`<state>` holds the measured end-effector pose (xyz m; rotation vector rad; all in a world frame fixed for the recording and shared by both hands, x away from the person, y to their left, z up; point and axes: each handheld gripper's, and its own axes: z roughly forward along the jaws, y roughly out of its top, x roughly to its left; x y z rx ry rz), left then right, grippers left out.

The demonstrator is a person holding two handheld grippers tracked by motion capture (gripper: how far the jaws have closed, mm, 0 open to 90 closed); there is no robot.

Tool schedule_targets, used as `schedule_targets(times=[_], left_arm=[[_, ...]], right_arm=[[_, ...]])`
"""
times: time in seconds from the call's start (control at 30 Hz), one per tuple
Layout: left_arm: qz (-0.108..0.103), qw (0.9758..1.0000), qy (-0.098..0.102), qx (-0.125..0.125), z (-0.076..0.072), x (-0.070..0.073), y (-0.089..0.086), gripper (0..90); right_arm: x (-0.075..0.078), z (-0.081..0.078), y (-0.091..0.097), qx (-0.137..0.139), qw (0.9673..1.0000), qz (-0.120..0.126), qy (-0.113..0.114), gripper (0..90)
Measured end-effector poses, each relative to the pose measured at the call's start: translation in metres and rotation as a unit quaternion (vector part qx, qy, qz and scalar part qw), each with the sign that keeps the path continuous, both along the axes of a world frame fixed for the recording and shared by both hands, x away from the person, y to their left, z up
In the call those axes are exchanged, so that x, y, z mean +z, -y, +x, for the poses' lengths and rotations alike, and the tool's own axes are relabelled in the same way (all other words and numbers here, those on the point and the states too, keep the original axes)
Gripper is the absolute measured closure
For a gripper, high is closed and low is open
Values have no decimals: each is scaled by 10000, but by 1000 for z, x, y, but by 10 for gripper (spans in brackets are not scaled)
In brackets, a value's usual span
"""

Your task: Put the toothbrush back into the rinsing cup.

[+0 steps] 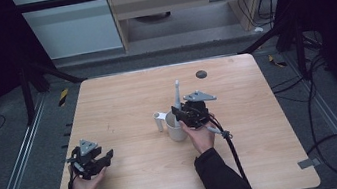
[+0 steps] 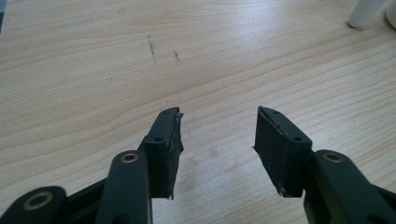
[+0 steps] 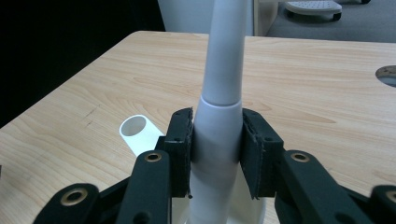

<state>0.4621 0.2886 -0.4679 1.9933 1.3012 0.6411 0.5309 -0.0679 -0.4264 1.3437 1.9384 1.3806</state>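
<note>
R hand-held gripper (image 3: 215, 154) is pinching a white tool (image 3: 219, 116) by its thick lower part, holding it upright w/ the base sitting inside the cup (image 1: 175, 127), near the worktop (image 1: 122, 101) centre. A short white tube (image 1: 160, 121) is lying just beside the cup, on its far-left side. L hand-held gripper (image 2: 217, 140) is resting near the front-left corner, jaws spread, nothing between them. Judging by this, the tool is already in the cup but not yet let go; releasing & pulling the R hand away is probably what's left. Tube's role: can't tell.
</note>
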Motion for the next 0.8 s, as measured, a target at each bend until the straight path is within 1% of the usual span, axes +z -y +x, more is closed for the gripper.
schedule_targets(times=[0.13, 0.23, 0.5, 0.63, 0.73, 0.8], left_arm=[[-1, 10000, -7, 0, 0, 0, 0, 499], [-2, 10000, -3, -1, 0, 0, 0, 500], [-4, 10000, -3, 2, 0, 0, 0, 500], [-10, 10000, 0, 4, 0, 0, 0, 499], [-3, 10000, -6, -4, -1, 0, 1, 498], [0, 10000, -1, -11, -1, 0, 1, 499]], right_arm=[[2, 0, 3, -43, 10000, -16, 78, 649], [3, 0, 5, -71, 9999, -37, 92, 652], [8, -5, 9, -34, 9999, -93, 135, 631], [13, -14, 15, 68, 9998, -118, 168, 589], [17, -23, 22, 65, 9995, -157, 263, 533], [19, -27, 27, 82, 9996, -140, 246, 492]])
